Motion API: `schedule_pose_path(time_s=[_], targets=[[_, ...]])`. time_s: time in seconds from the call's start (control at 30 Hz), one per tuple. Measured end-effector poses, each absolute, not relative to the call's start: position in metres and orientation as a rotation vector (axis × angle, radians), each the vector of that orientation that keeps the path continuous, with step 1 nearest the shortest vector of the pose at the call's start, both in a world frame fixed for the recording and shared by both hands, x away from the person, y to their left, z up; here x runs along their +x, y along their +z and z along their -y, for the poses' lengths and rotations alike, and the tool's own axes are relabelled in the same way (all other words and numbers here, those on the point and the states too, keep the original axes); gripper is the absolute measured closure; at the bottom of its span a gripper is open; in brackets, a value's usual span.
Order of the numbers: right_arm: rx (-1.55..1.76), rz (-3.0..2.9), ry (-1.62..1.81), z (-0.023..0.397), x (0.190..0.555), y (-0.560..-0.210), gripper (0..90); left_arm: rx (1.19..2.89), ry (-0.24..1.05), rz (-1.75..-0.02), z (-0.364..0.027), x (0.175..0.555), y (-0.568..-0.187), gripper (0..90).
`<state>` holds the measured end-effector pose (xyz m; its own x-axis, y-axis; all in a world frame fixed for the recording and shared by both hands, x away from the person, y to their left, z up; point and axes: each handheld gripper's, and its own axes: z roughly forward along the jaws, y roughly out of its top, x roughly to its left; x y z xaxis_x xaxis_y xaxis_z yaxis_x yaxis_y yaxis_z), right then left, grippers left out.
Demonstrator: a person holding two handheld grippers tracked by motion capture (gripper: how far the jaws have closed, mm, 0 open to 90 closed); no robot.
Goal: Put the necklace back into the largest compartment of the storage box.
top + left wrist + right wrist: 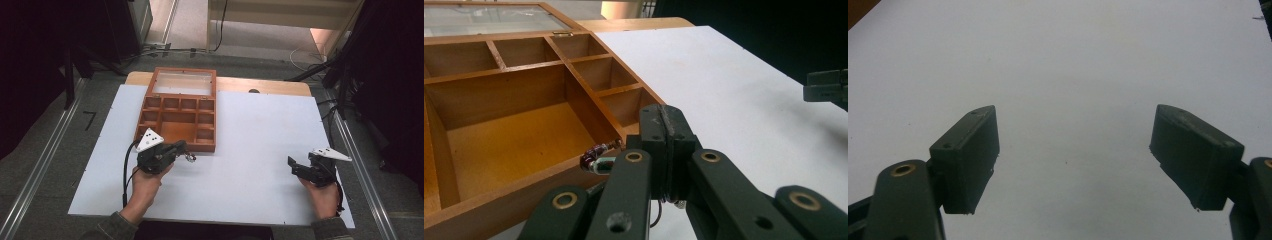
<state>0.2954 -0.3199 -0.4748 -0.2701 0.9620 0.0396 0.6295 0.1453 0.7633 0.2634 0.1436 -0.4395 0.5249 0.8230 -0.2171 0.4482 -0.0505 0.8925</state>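
Unlabelled wooden box, beaded trinket

In the left gripper view the closed jaws of the left gripper cover most of a small trinket; a dark red bead and a thin wire show, too little to name it. In the high view the trinket is a tiny blur by the near edge of the wooden box. The left edge of the left gripper view cuts off the box.
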Motion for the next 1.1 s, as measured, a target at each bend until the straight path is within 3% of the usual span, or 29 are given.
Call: schedule_pose_path(time_s=[1.1], targets=[[1.518, -1.966, 0.951, 0.321, 0.295, -0.475, 17.8, 1.632, 0.471, -1.136, -0.154, 0.298, -0.426, 89.6]])
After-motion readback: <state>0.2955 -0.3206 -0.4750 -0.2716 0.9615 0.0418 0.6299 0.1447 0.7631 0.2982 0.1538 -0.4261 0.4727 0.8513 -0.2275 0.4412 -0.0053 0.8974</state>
